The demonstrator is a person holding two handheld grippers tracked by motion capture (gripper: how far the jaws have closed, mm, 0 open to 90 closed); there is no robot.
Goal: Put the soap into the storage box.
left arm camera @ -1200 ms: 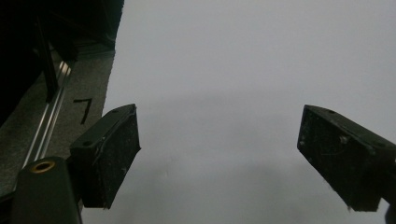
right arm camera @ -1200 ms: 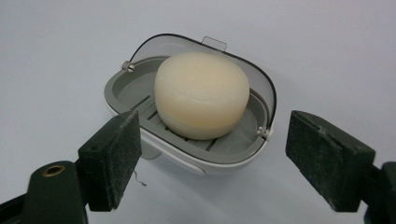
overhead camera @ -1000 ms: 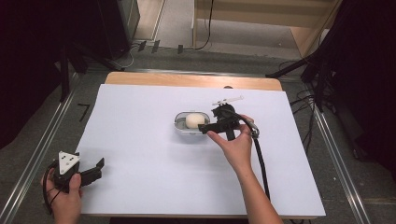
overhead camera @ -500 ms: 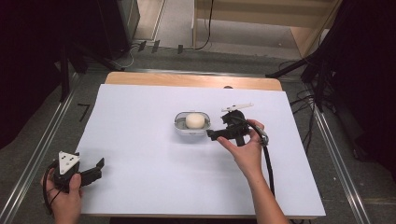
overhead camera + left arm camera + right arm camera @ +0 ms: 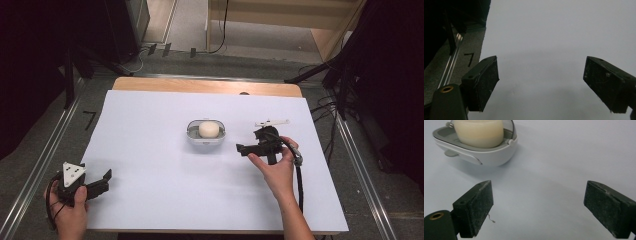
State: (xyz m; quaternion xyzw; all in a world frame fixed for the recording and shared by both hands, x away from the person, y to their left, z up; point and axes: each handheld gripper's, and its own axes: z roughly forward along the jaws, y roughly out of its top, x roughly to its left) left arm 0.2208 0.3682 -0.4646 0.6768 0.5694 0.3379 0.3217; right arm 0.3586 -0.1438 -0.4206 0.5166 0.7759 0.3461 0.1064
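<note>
Right gripper (image 5: 243, 148) sits just right of the white soap dish (image 5: 206, 138), jaws spread wide after just opening, nothing between them, apart from the dish. Cream soap bar (image 5: 208, 129) rests inside the dish, mid-sheet on the white table cover (image 5: 150, 165). In the right gripper view the dish (image 5: 486, 155) and soap (image 5: 480, 131) lie ahead of the jaws, upper left. Left gripper (image 5: 102, 177) released too, empty, at the near-left corner of the sheet, well apart from the dish
</note>
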